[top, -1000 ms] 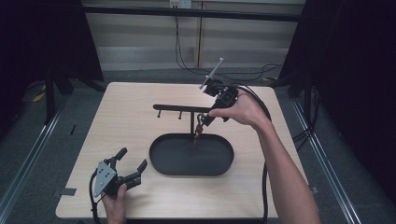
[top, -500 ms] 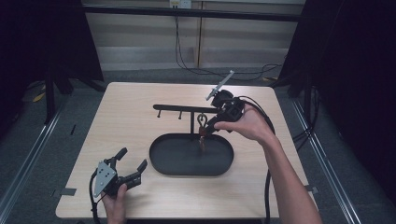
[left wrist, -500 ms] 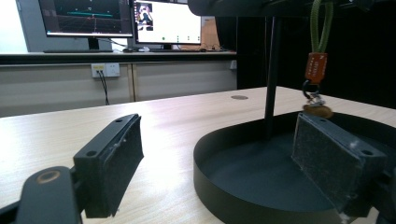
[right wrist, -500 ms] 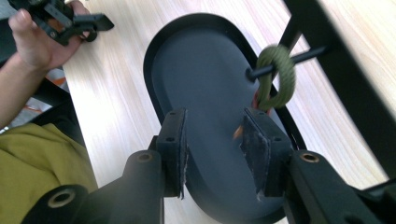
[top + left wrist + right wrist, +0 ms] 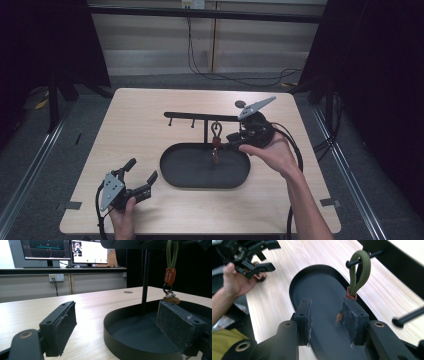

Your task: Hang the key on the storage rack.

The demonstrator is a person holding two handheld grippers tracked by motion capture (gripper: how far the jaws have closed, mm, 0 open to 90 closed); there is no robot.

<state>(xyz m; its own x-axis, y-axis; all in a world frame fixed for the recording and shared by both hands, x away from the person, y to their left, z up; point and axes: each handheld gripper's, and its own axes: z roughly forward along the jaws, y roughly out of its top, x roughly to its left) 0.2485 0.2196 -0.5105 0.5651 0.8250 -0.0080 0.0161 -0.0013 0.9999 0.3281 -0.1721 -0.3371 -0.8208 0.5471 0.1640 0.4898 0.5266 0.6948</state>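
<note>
A keychain (image 5: 216,137) with a green cord loop (image 5: 359,272) and an orange tag (image 5: 170,276) hangs from a peg of the black rack (image 5: 200,118), above the black oval tray (image 5: 205,184). My right gripper (image 5: 231,142) is just right of the keychain, low over the tray. It is open, with nothing between its jaws (image 5: 327,317), and the keychain's lower end sits just beyond its right pad. My left gripper (image 5: 142,169) rests open at the table's front left, pointing at the tray (image 5: 130,347).
The rack's upright post (image 5: 145,277) rises from the tray's far side, and two bare pegs (image 5: 181,122) stick out at its left end. Light wood table (image 5: 140,115) lies open left of and behind the tray. Cables trail off the right edge.
My right gripper has drawn back from the rack's top, down and toward the near right. The keychain stays hanging on its peg. The left gripper has not moved.
</note>
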